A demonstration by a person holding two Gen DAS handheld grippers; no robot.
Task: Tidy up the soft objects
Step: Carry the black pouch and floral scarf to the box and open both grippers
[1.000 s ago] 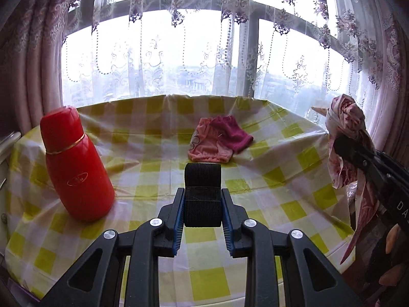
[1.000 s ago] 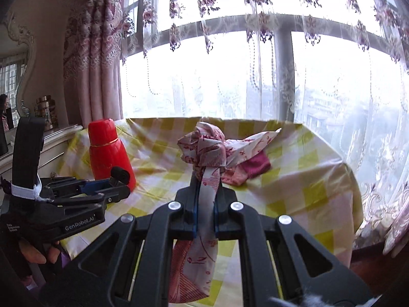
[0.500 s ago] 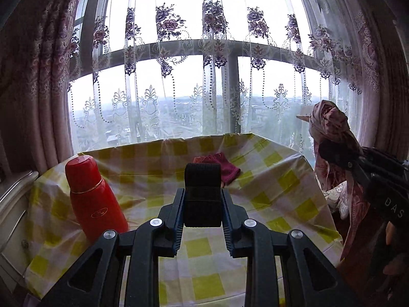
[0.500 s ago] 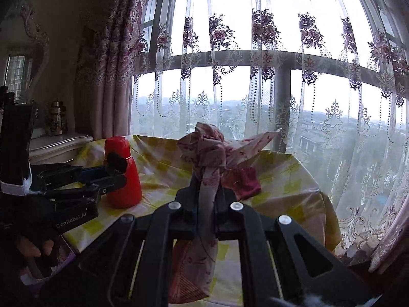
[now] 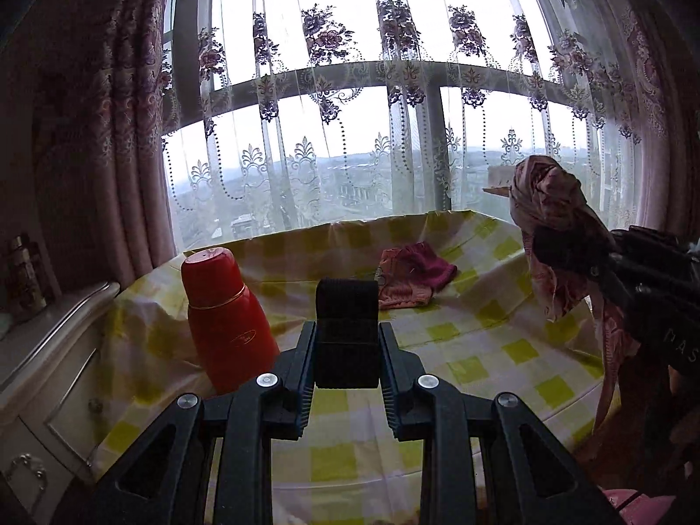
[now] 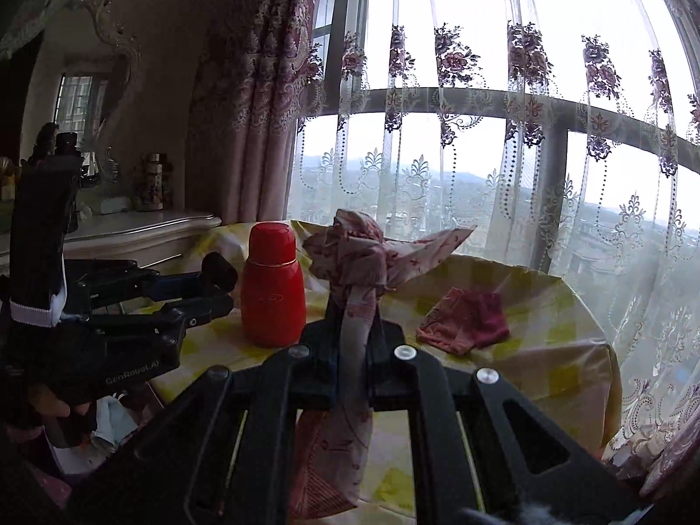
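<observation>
The right gripper point(image 6: 350, 341) pinches only a thin strip of the knotted floral cloth point(image 6: 354, 258), whose loose tail (dangling below it) could slip free, while the left gripper point(image 5: 347, 350) clamps a black ribbed roll point(image 5: 347, 328), the pink cloth point(image 5: 413, 278) lying ahead on the table point(image 5: 503, 350).
</observation>
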